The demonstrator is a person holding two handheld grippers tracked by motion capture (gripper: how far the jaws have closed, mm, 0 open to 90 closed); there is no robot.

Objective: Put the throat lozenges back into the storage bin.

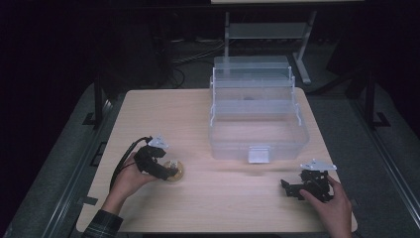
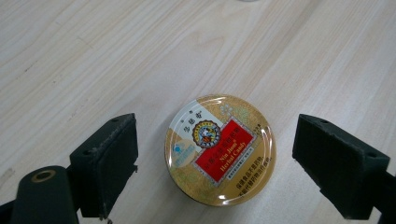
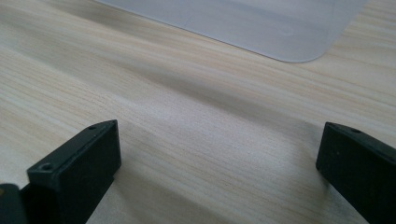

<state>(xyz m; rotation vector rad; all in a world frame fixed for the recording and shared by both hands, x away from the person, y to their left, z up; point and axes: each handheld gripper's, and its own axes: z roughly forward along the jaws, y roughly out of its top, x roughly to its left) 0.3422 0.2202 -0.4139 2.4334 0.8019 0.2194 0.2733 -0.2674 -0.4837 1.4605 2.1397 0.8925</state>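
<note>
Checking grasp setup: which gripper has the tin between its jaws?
The left gripper: its open jaws flank the round gold tin. The right gripper has bare table between its jaws.

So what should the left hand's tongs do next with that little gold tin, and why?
Probably close on it. In the left gripper view the round candy tin lies flat on the table, between the jaws of the open left tongs, with a gap on either side. Squeezing them shut should grip it, perhaps for lifting toward the open clear plastic box nearby.
</note>
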